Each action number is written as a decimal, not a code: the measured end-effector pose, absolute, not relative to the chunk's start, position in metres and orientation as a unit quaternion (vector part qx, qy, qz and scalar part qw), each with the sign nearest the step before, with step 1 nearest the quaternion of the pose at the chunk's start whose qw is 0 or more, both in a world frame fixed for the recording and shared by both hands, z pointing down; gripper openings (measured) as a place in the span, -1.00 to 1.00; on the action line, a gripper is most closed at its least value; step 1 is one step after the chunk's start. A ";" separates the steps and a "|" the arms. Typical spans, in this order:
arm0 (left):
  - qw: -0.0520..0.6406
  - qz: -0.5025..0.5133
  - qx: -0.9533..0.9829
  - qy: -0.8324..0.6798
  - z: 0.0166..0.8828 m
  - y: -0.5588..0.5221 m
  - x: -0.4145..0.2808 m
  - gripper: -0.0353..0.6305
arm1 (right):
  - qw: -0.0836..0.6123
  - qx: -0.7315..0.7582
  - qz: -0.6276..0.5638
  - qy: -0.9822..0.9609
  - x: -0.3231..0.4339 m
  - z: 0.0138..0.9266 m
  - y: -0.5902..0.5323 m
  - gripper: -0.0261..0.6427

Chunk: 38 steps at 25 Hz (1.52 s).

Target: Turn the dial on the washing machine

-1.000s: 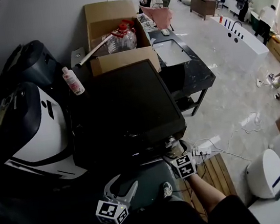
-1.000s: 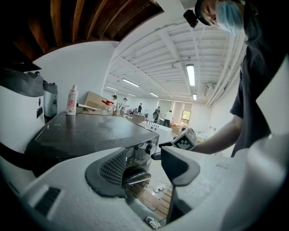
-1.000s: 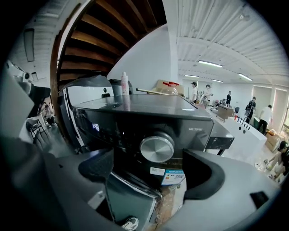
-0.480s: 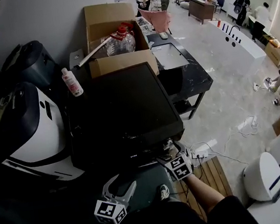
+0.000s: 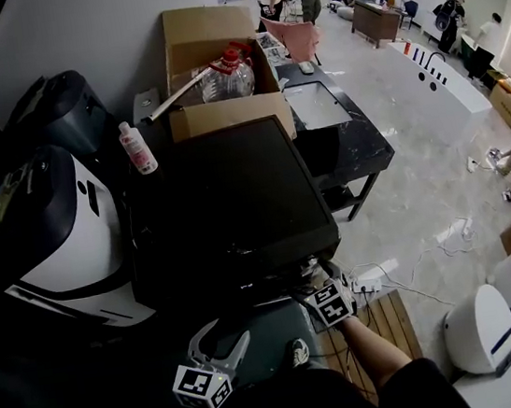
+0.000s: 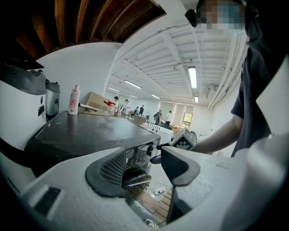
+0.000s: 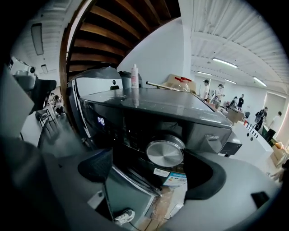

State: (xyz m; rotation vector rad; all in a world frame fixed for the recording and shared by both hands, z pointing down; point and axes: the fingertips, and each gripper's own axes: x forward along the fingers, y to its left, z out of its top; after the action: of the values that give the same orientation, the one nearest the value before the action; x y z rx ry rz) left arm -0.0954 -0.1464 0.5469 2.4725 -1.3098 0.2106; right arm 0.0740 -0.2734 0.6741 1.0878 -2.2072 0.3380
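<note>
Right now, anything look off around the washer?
Nothing spilled or damaged. A pale rod pokes slantwise out of the cardboard box, and a pink bottle stands loose on the washing machine top, far left corner.

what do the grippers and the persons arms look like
The left gripper and right gripper have pale grey bodies and curved jaws with dark ribbed pads. Each carries a white cube with black square markers. The person wears a dark short-sleeved top.

Cardboard box [image 5: 217,62] holds water jug [image 5: 223,75]; pink bottle [image 5: 137,147] nearby
</note>
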 end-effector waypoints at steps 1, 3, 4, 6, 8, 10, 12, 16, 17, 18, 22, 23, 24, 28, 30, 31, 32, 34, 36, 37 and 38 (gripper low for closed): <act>0.167 0.074 0.869 -0.461 0.547 -0.146 -0.095 -0.18 | 0.321 0.415 0.135 -0.841 0.075 0.675 -0.274 0.48; 0.167 0.075 0.868 -0.462 0.547 -0.147 -0.096 -0.18 | 0.316 0.417 0.140 -0.841 0.075 0.676 -0.274 0.48; 0.168 0.075 0.867 -0.463 0.547 -0.147 -0.097 -0.18 | 0.313 0.417 0.141 -0.841 0.074 0.675 -0.274 0.48; 0.168 0.076 0.867 -0.464 0.547 -0.147 -0.096 -0.18 | 0.309 0.418 0.145 -0.842 0.075 0.676 -0.275 0.48; 0.168 0.076 0.867 -0.463 0.547 -0.148 -0.094 -0.18 | 0.307 0.419 0.151 -0.841 0.076 0.677 -0.276 0.48; 0.168 0.077 0.867 -0.463 0.547 -0.147 -0.094 -0.18 | 0.304 0.421 0.162 -0.839 0.077 0.680 -0.276 0.48; 0.168 0.077 0.867 -0.463 0.547 -0.147 -0.094 -0.18 | 0.302 0.421 0.175 -0.837 0.078 0.684 -0.276 0.48; 0.168 0.076 0.866 -0.466 0.547 -0.147 -0.096 -0.18 | 0.294 0.426 0.184 -0.835 0.078 0.686 -0.278 0.48; 0.168 0.077 0.865 -0.467 0.548 -0.146 -0.097 -0.18 | 0.293 0.427 0.183 -0.836 0.078 0.687 -0.278 0.48; 0.168 0.078 0.864 -0.468 0.548 -0.146 -0.098 -0.18 | 0.293 0.427 0.183 -0.836 0.078 0.687 -0.278 0.48; 0.168 0.078 0.863 -0.470 0.547 -0.145 -0.100 -0.18 | 0.287 0.432 0.183 -0.835 0.080 0.684 -0.279 0.48; 0.168 0.078 0.864 -0.469 0.546 -0.145 -0.101 -0.18 | 0.284 0.436 0.184 -0.834 0.081 0.682 -0.279 0.48; 0.167 0.078 0.864 -0.469 0.546 -0.145 -0.102 -0.18 | 0.280 0.440 0.186 -0.833 0.082 0.680 -0.279 0.48; 0.164 0.078 0.868 -0.463 0.543 -0.143 -0.103 -0.18 | 0.257 0.456 0.186 -0.832 0.085 0.664 -0.275 0.48; 0.161 0.079 0.871 -0.457 0.542 -0.142 -0.104 -0.18 | 0.238 0.470 0.182 -0.830 0.088 0.651 -0.271 0.43; 0.160 0.080 0.873 -0.454 0.542 -0.141 -0.104 -0.18 | 0.227 0.478 0.179 -0.829 0.089 0.644 -0.268 0.40; 0.158 0.080 0.875 -0.450 0.541 -0.140 -0.105 -0.18 | 0.217 0.485 0.175 -0.829 0.089 0.636 -0.265 0.36; 0.154 0.080 0.880 -0.443 0.538 -0.137 -0.106 -0.19 | 0.199 0.495 0.165 -0.829 0.089 0.620 -0.257 0.25; 0.148 0.082 0.883 -0.437 0.535 -0.132 -0.108 -0.21 | 0.182 0.505 0.155 -0.829 0.088 0.605 -0.246 0.14; 0.145 0.083 0.885 -0.434 0.534 -0.130 -0.109 -0.22 | 0.174 0.509 0.152 -0.829 0.087 0.598 -0.240 0.08; 0.142 0.083 0.887 -0.432 0.533 -0.127 -0.111 -0.24 | 0.165 0.514 0.149 -0.829 0.086 0.592 -0.233 0.02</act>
State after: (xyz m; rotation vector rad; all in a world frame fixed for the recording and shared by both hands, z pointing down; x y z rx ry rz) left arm -0.1106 -0.1267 0.5335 2.5593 -1.2476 0.2404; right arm 0.0863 -0.2329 0.5923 1.4640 -2.3608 0.4245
